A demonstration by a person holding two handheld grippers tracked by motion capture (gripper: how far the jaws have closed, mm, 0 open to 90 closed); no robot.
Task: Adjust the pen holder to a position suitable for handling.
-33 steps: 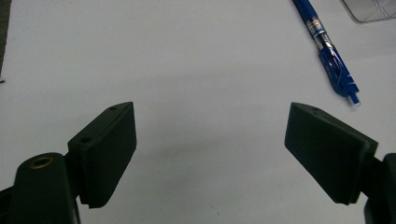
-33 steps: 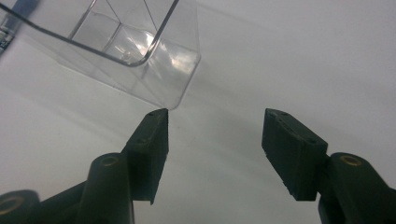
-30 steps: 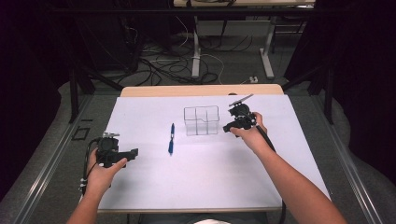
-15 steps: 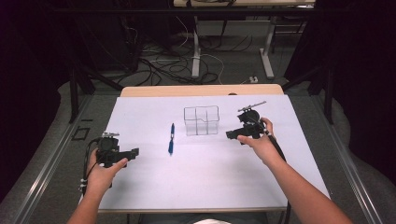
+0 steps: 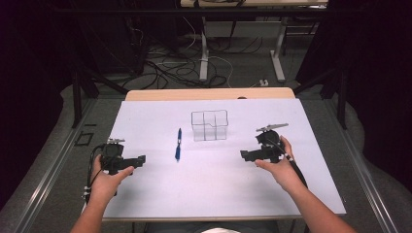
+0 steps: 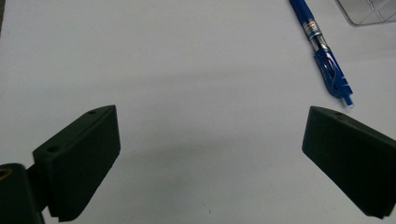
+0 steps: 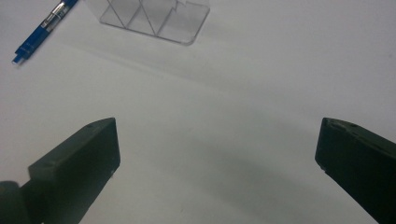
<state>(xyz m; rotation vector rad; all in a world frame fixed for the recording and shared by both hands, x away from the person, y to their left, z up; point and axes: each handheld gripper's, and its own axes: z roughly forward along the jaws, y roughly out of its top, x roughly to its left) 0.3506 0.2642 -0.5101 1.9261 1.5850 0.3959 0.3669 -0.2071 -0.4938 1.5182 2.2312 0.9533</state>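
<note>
A blue pen (image 5: 178,145) lies on the white table sheet (image 5: 214,184), left of a clear divided box (image 5: 209,124). My left gripper (image 5: 140,160) is held low at the left, open, with nothing between its jaws; the pen (image 6: 322,51) lies ahead of it to the right, with a corner of the box (image 6: 369,11) beyond. My right gripper (image 5: 244,155) hovers right of and nearer than the box, open and empty. Along its jaws I see the box (image 7: 154,16) ahead and the pen (image 7: 39,32) at the far left.
The white sheet covers a wooden table whose far edge (image 5: 209,94) shows. Metal rails (image 5: 43,179) run along both sides. Cables (image 5: 170,68) and table legs (image 5: 204,48) lie on the dark floor beyond.
My right gripper has drawn back from beside the box, toward the person and a little right. The left gripper has stayed put.
</note>
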